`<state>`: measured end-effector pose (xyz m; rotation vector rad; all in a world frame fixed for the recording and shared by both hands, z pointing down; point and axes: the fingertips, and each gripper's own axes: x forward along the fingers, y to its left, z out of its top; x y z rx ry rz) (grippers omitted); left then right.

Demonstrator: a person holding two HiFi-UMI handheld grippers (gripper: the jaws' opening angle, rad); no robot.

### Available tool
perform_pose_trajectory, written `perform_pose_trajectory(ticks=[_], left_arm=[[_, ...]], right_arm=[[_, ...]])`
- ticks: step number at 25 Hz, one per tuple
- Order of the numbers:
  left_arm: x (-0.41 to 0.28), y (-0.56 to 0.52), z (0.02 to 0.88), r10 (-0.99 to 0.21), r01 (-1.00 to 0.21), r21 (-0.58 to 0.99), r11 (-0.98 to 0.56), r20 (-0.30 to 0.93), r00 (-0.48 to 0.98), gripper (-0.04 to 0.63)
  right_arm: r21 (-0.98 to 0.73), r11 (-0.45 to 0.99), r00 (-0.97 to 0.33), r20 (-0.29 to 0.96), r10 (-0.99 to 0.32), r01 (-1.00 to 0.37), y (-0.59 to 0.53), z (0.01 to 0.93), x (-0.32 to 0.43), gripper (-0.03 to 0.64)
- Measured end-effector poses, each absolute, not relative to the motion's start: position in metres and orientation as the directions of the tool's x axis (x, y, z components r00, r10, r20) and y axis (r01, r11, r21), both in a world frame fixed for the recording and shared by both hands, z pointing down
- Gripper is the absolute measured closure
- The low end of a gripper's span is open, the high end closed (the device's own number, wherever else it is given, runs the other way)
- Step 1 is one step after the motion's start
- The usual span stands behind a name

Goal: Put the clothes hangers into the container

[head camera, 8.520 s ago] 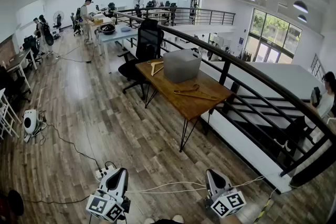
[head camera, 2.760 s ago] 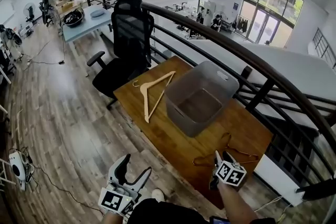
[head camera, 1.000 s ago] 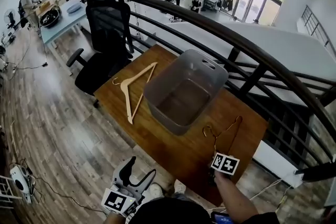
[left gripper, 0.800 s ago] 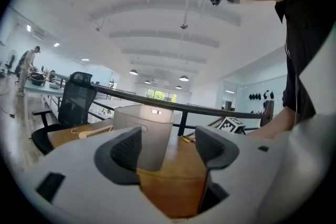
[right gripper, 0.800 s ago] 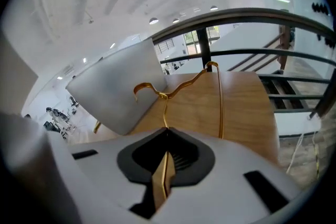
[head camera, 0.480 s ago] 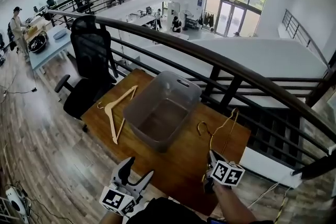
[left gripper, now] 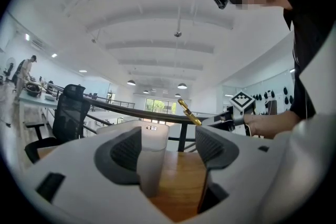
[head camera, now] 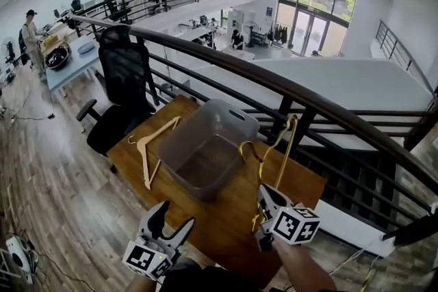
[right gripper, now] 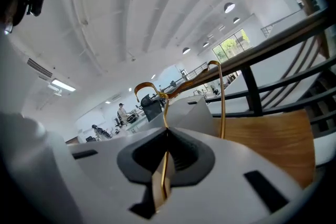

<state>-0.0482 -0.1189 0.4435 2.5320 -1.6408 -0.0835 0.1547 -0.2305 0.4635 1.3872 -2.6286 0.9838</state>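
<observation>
Lower right of the head view: right gripper (head camera: 262, 205), jaws clamped together on a gold wire hanger (right gripper: 221, 102), held in the air over the wooden table (head camera: 229, 215), just right of the empty grey container (head camera: 174, 141). Lower left: left gripper (head camera: 172, 217), jaws apart, gripping nothing. Left of the container: wooden hanger (head camera: 154, 143), flat on the table.

Left gripper (left gripper: 168, 147) jaws stand apart; grey container (left gripper: 152, 136) sits dead ahead on the wooden table (left gripper: 181, 176), gold hanger (left gripper: 188, 113) aloft ahead-right.
</observation>
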Motion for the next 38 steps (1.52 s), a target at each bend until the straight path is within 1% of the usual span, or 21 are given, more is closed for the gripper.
perform_pose_trajectory(ticks=[3,7,12,17,21,26,32,36,38], left_arm=[[-0.054,-0.117,0.446,-0.926,-0.918,0.136,-0.372,0.022,0.378,0.268],[-0.069,-0.12,0.448,-0.929,-0.921,0.134,-0.366,0.01,0.371,0.268],[-0.097,-0.132,0.444,-0.921,-0.912,0.139,-0.386,-0.002,0.389,0.268],[-0.127,-0.151,0.44,-0.904,-0.895,0.138,-0.425,-0.013,0.427,0.268],[-0.152,-0.166,0.443,-0.898,-0.888,0.139,-0.438,-0.022,0.44,0.268],[-0.172,-0.175,0.443,-0.889,-0.878,0.143,-0.456,-0.05,0.454,0.268],[-0.195,-0.181,0.442,-0.901,-0.883,0.177,-0.434,-0.064,0.43,0.268],[-0.211,-0.185,0.447,-0.902,-0.882,0.19,-0.431,-0.077,0.425,0.268],[-0.215,-0.186,0.45,-0.902,-0.881,0.197,-0.43,-0.062,0.427,0.268]], right_arm=[[-0.527,0.486,-0.674,0.253,-0.694,-0.697,-0.233,0.448,0.126,0.614],[-0.563,0.54,-0.741,0.213,-0.636,-0.625,-0.233,0.429,0.082,0.614],[-0.63,0.535,-0.784,0.201,-0.588,-0.563,-0.242,0.418,0.024,0.612],[-0.702,0.452,-0.783,0.244,-0.572,-0.55,-0.255,0.431,-0.015,0.612],[-0.725,0.368,-0.757,0.318,-0.571,-0.582,-0.278,0.457,-0.033,0.612],[-0.771,0.236,-0.743,0.407,-0.531,-0.591,-0.301,0.487,-0.047,0.611],[-0.801,0.061,-0.708,0.487,-0.512,-0.596,-0.331,0.508,-0.047,0.607],[-0.784,-0.014,-0.663,0.534,-0.525,-0.62,-0.351,0.529,-0.044,0.601],[-0.768,-0.047,-0.634,0.56,-0.533,-0.639,-0.357,0.54,-0.04,0.598]])
